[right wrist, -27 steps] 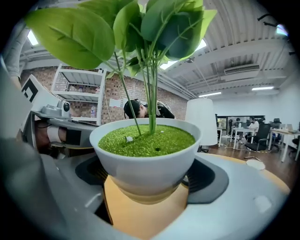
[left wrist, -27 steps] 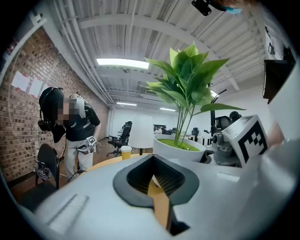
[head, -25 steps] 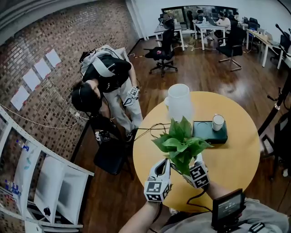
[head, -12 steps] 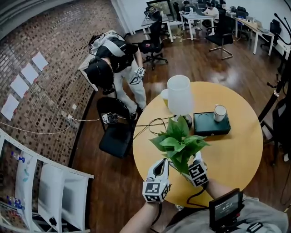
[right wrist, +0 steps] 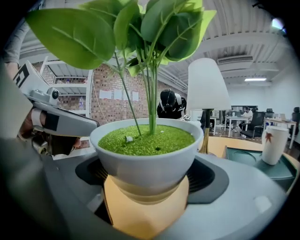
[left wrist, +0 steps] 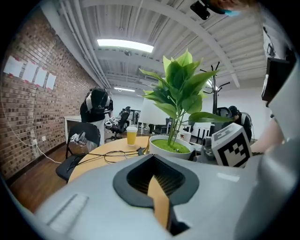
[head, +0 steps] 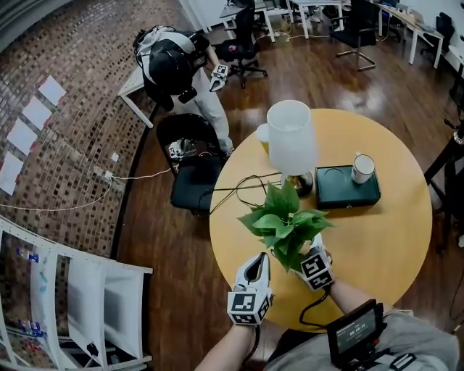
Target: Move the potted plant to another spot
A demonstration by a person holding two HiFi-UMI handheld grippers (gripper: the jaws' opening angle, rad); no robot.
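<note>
My right tongs [head: 304,258] clamped round the potted plant [head: 285,226] pot, stem upright, on my side of the lamp [head: 291,138] on the desk [head: 377,239], left tongs [head: 256,267] together, empty, just beside

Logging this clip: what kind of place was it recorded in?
Probably an open-plan office or studio: white desks with rolling office chairs stand at the back, paper sheets hang on a brick wall, and the potted plant is at a round table with a lamp.
</note>
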